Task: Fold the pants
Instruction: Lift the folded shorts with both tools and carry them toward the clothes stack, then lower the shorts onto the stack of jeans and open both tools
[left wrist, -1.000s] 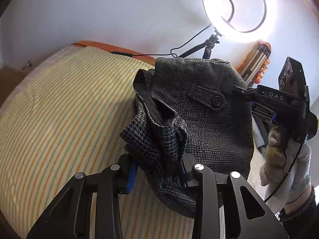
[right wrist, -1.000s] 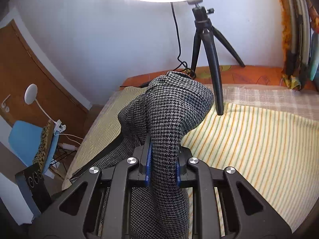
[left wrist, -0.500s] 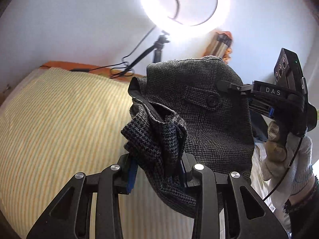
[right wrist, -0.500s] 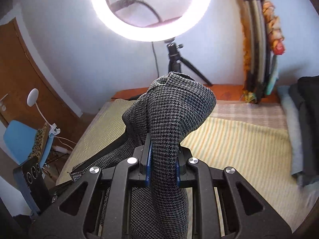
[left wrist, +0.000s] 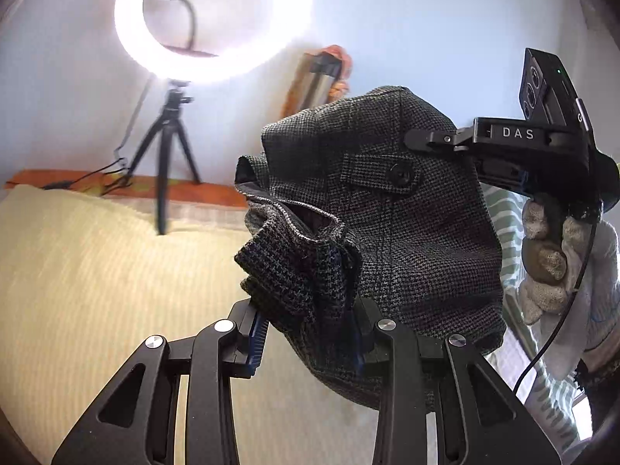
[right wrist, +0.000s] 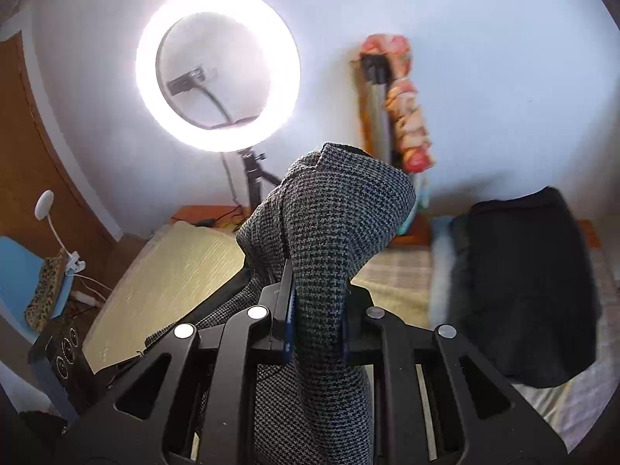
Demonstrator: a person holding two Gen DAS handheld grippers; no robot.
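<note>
The pants (left wrist: 407,240) are dark grey houndstooth with a buttoned back pocket. They hang in the air between both grippers, above the yellow striped bed (left wrist: 97,271). My left gripper (left wrist: 308,333) is shut on a bunched fold of the waistband. My right gripper (right wrist: 316,321) is shut on another bunch of the pants (right wrist: 329,232), which rises over the fingers. In the left wrist view the right gripper (left wrist: 434,139) shows at the right, held by a gloved hand, clamped on the waist edge.
A lit ring light (right wrist: 217,68) on a black tripod (left wrist: 166,147) stands at the bed's far edge. A dark folded garment (right wrist: 527,290) lies on the bed at the right. A rolled mat (right wrist: 407,104) leans on the wall. A blue chair (right wrist: 23,271) stands left of the bed.
Both grippers have risen and tilted upward with the pants; the bed has dropped lower in both views and the ring light and wall now fill more of them. Both grips unchanged.
</note>
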